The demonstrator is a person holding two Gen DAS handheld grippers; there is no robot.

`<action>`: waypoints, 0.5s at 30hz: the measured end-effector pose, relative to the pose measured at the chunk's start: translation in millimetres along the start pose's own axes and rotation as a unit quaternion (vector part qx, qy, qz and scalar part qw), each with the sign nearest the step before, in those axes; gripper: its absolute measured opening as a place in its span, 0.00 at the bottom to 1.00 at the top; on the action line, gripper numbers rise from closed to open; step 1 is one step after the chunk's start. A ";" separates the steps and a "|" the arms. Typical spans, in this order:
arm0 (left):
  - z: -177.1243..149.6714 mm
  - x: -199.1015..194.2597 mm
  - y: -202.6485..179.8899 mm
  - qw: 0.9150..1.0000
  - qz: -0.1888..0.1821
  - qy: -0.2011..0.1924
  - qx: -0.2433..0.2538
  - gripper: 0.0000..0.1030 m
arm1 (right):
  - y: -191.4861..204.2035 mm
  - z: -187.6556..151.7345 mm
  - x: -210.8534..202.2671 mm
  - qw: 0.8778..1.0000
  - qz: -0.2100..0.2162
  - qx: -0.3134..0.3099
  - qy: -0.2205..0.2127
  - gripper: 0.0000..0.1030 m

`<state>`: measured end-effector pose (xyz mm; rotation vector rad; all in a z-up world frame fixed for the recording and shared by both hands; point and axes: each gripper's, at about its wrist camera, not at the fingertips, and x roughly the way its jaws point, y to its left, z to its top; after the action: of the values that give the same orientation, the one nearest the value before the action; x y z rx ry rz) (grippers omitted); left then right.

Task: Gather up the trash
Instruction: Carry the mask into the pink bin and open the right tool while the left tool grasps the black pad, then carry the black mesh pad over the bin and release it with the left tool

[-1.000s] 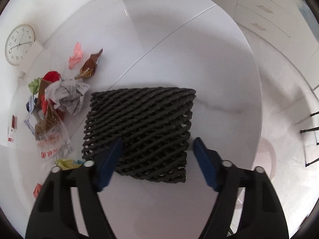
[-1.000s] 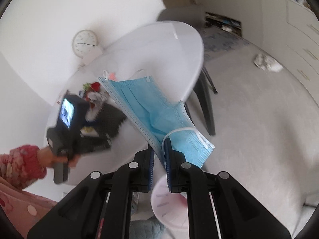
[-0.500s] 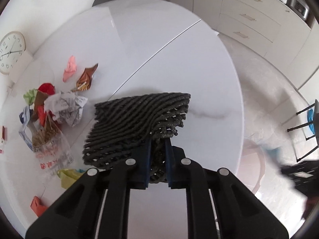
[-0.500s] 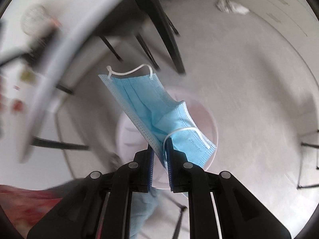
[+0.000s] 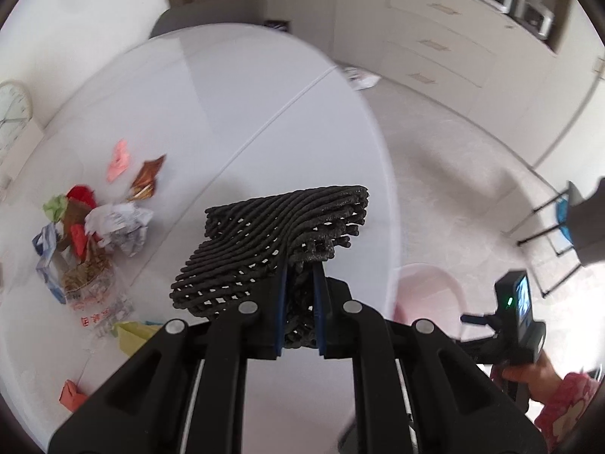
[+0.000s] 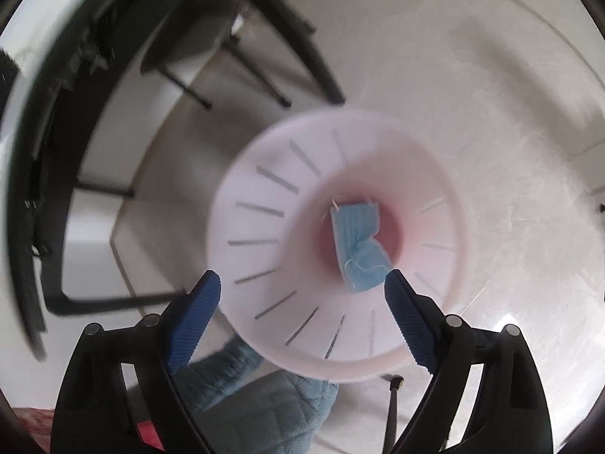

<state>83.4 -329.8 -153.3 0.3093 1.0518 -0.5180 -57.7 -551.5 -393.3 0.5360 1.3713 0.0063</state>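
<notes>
Black foam netting [image 5: 272, 242] is pinched at its near edge in the left gripper [image 5: 298, 302], blue pads clamped tight on it, and the sheet hangs lifted over the white round table [image 5: 211, 87], sagging on the left side. Best way to finish this step, probably: carry it level past the table edge to the pink bin [image 5: 431, 291] on the floor just beyond, get it centred over the opening, and only then let go. The netting is wide and floppy, so a drop from the rim side could leave it draped over the edge.

Over on the right wrist view, the right gripper [image 6: 302, 283] is spread wide with nothing between its pads, hovering right above the pink bin [image 6: 287, 355]. The blue face mask [image 6: 357, 246] lies crumpled at the bottom of it.

Compared with half a second back, the mask was pinched in the right gripper above the bin and has now dropped in. The netting was already gripped then, but it's now raised higher and swung toward the bin side. The pile of crumpled wrappers [image 5: 90, 227] on the table's left hasn't budged and is next in line.
</notes>
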 end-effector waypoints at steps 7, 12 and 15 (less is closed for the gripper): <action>-12.0 -38.3 -85.3 0.989 -0.113 0.000 0.100 0.12 | 1.4 -19.7 -134.3 0.991 -0.023 0.029 -0.126 0.98; -34.0 -20.1 -140.1 0.977 -0.148 0.035 0.148 0.13 | -9.3 -32.3 -185.2 0.985 -0.029 0.042 -0.168 0.98; -44.8 6.2 -157.4 0.976 -0.147 0.057 0.153 0.37 | -14.6 -35.7 -191.4 0.983 -0.035 0.040 -0.177 0.98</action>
<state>-33.0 -442.0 -179.5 0.4621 1.1368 -0.9422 -136.9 -610.9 -225.1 0.5277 1.0454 -0.1945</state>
